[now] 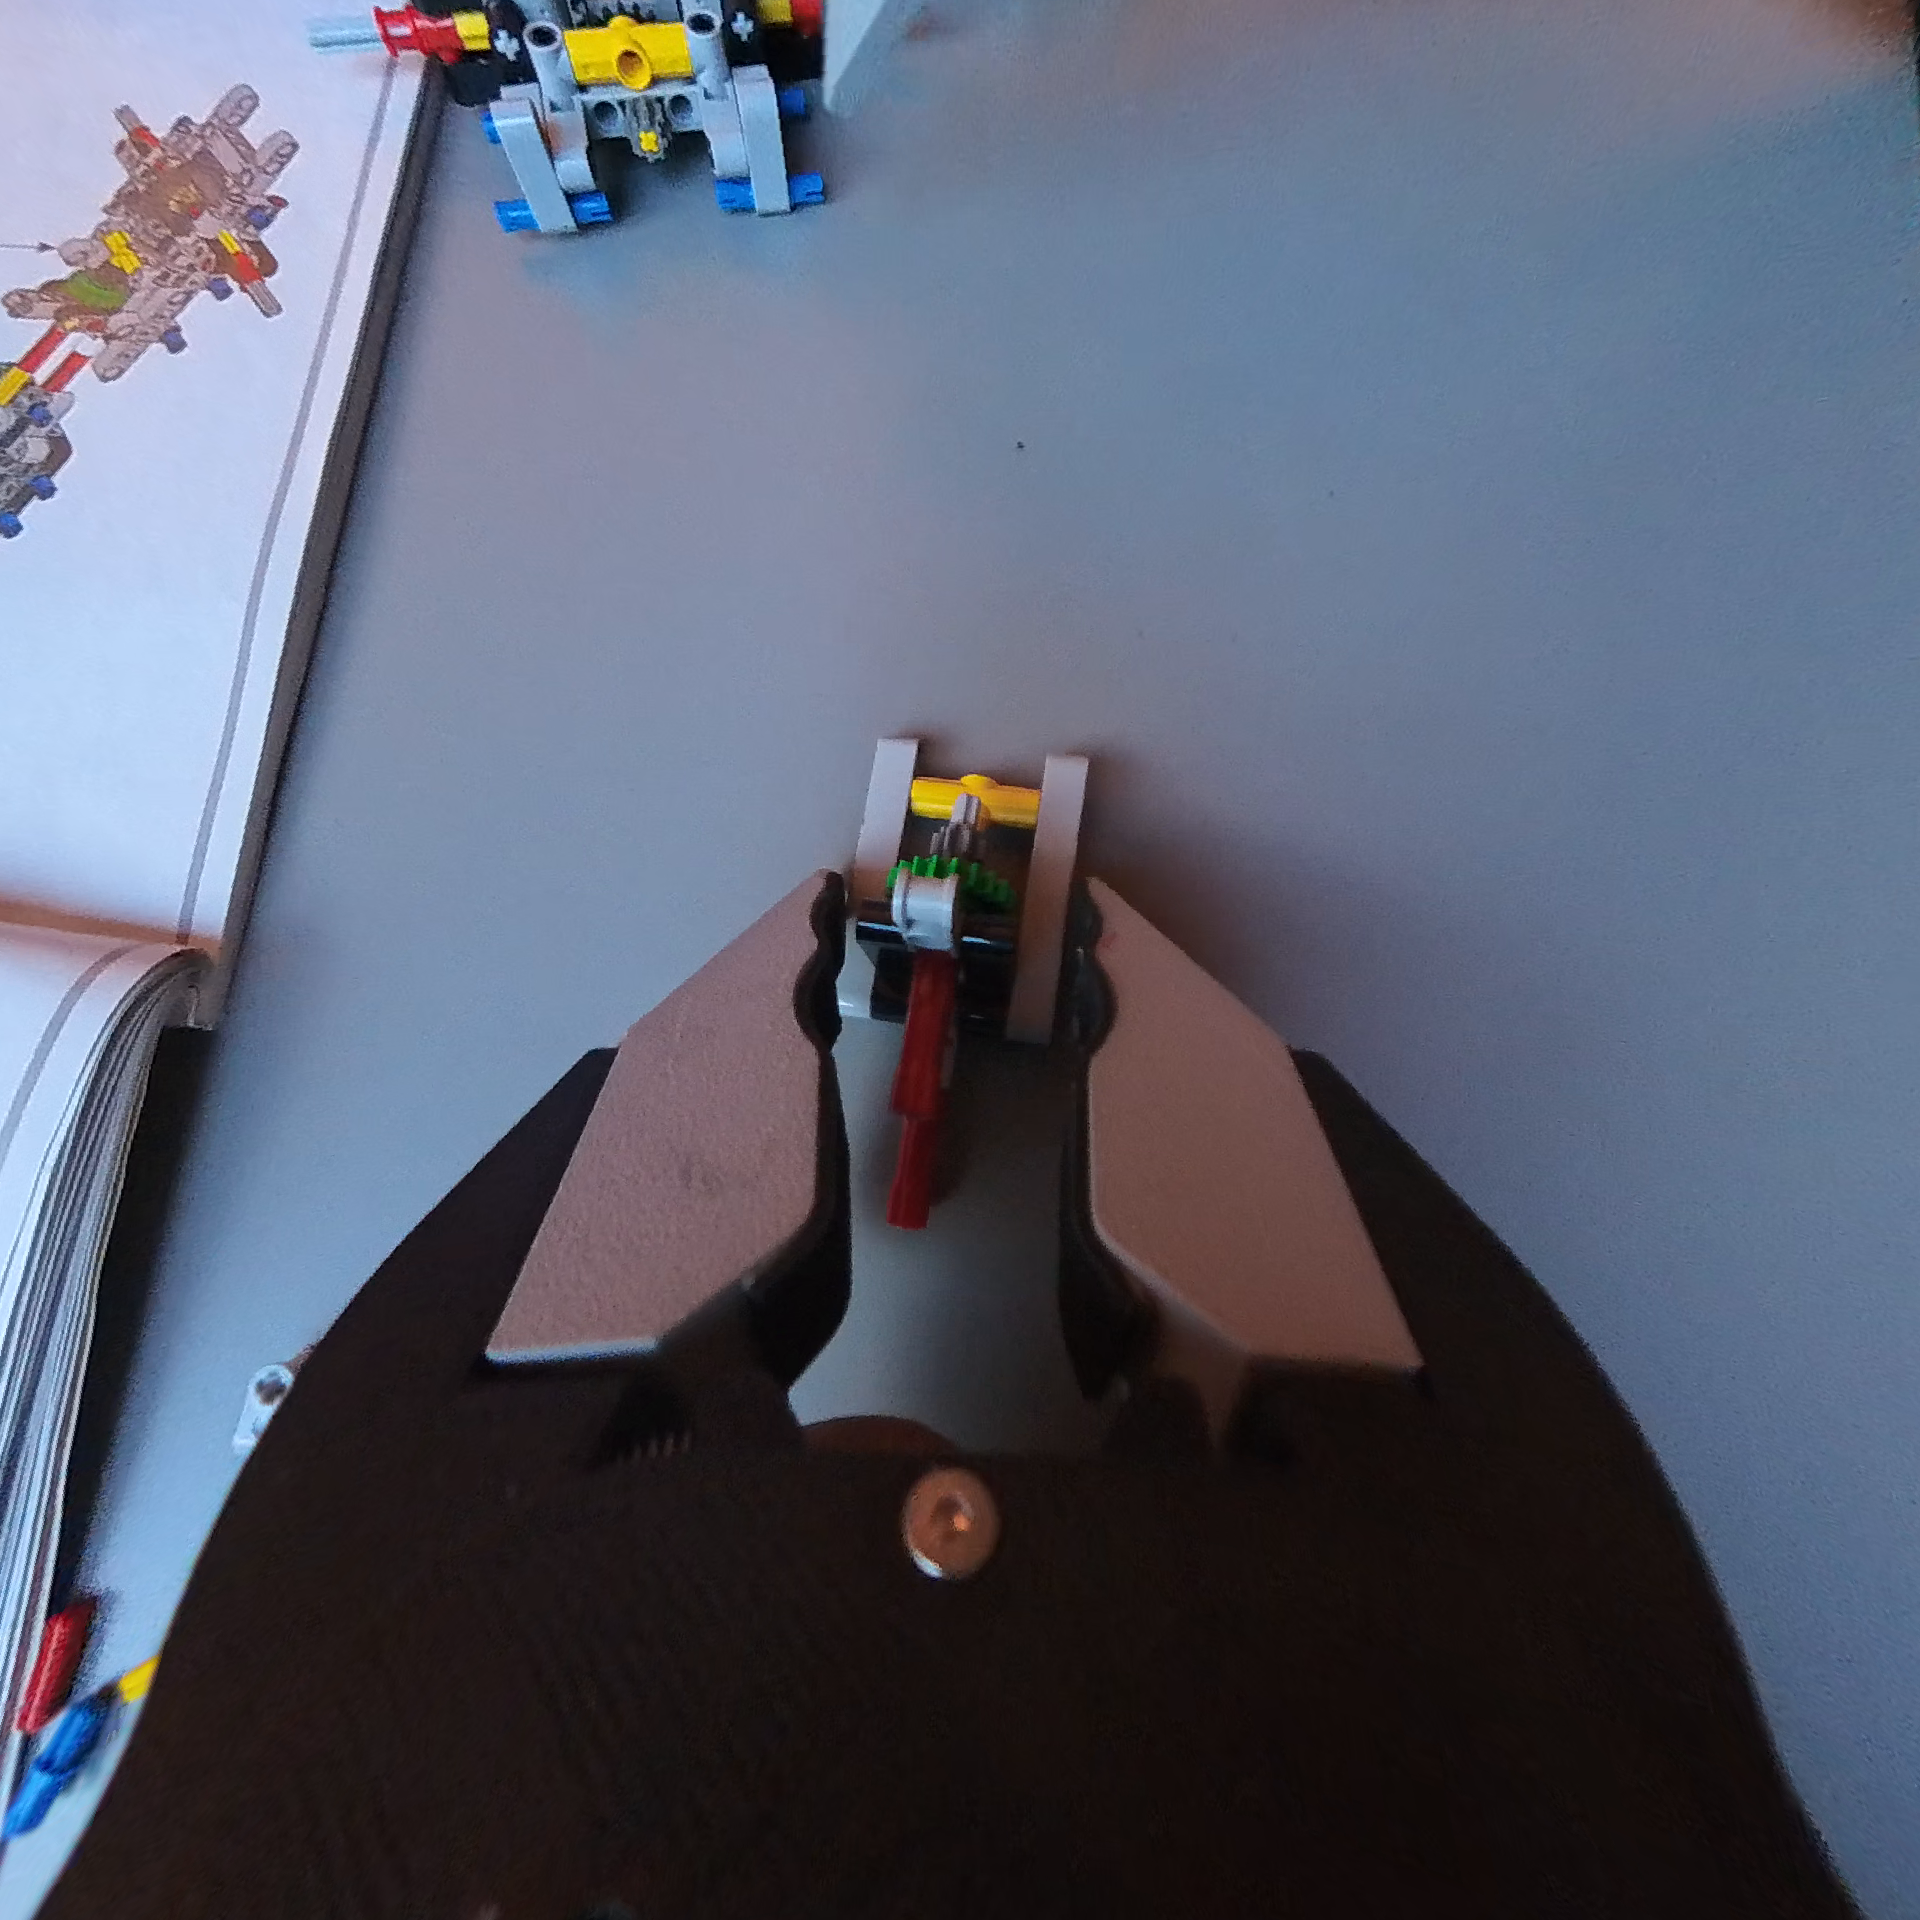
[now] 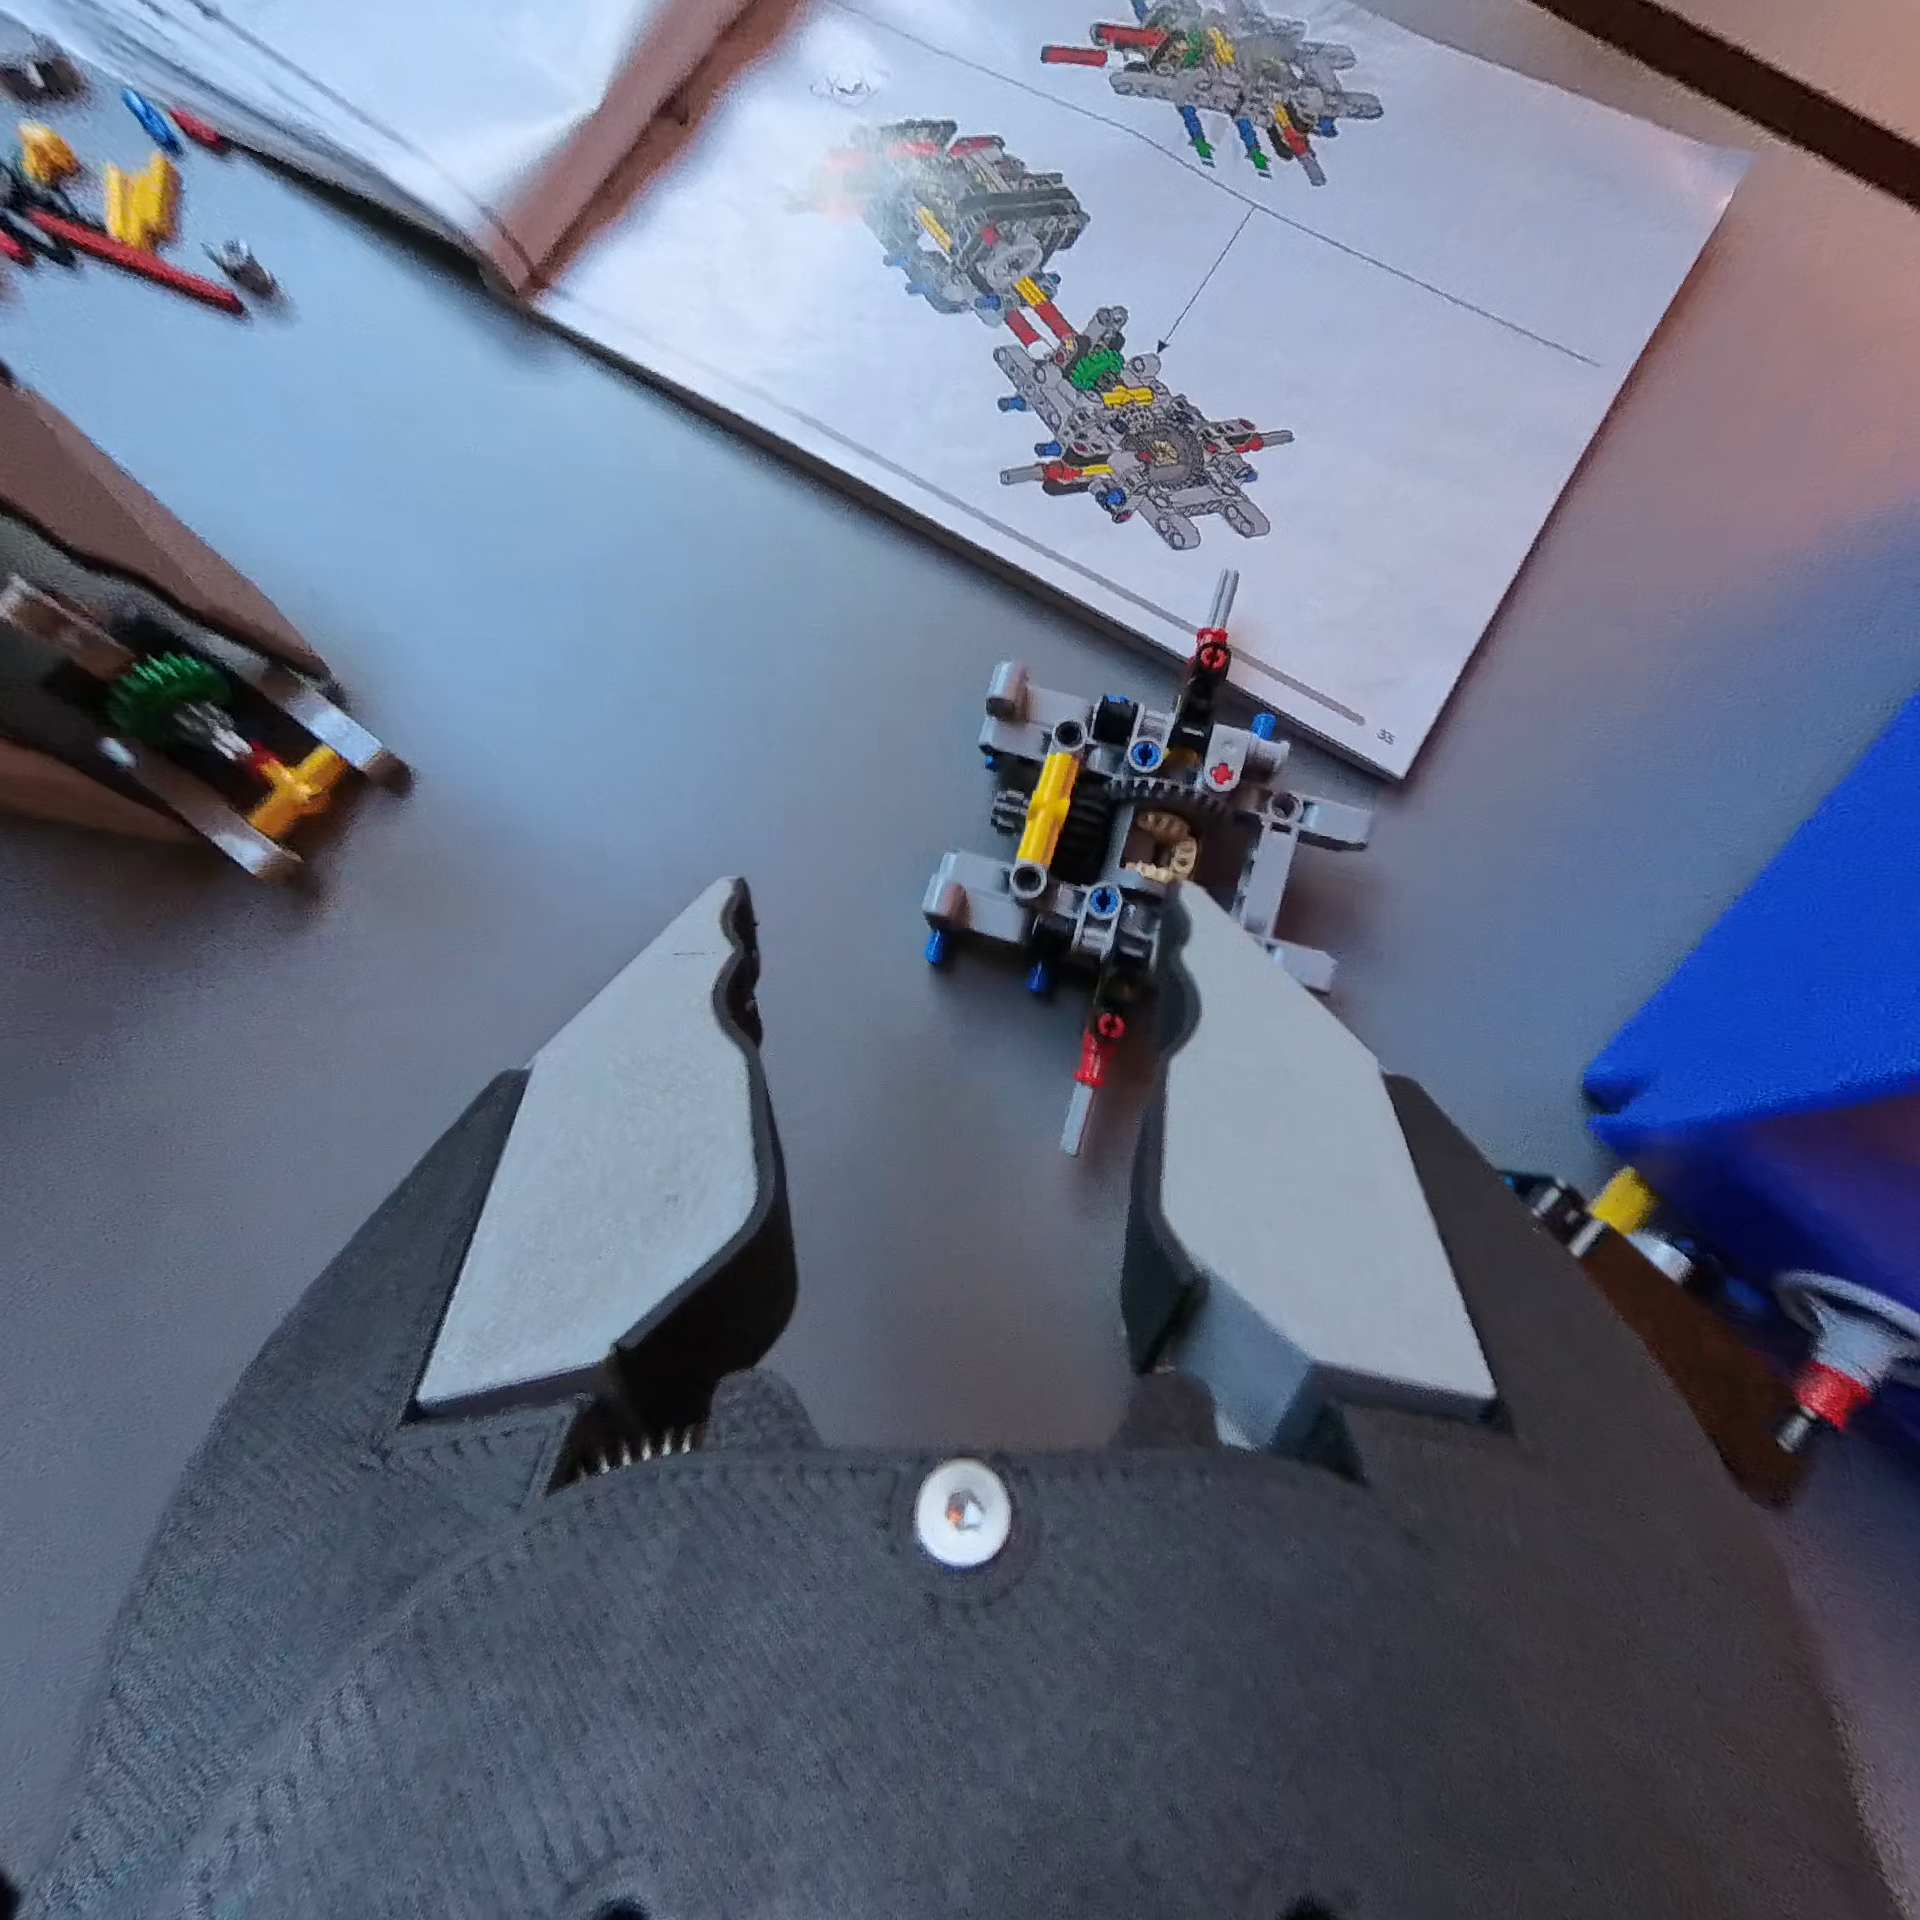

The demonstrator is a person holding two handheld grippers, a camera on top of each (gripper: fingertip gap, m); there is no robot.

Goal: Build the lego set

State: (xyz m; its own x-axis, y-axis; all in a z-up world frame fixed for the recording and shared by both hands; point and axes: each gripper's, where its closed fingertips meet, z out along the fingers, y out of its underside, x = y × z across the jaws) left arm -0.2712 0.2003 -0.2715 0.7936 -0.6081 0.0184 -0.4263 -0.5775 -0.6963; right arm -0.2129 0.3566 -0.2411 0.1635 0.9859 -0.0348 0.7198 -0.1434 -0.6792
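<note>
Tongs on my left (image 1: 961, 935) clamp a small grey gear assembly (image 1: 966, 883) at centre frame; right tongs (image 2: 961, 935) gape wide beside the larger assembly (image 2: 1122, 831) on the desk (image 2: 623, 623).

- A smooth, matte grey table (image 1: 1351, 416) fills nearly the whole of both views; its surface is plain and unmarked but for one tiny dark speck (image 1: 1019, 446) in the left wrist view.
- The light is soft and uneven: the table reads pale bluish grey in places and takes a warm pinkish cast in others, with faint shadows under whatever stands on it.
- In the right wrist view, at the far right corner, a dark edge (image 2: 1725, 94) runs diagonally, with a lighter beige surface (image 2: 1849, 42) beyond it.
- No walls, windows or floor can be made out with certainty.
</note>
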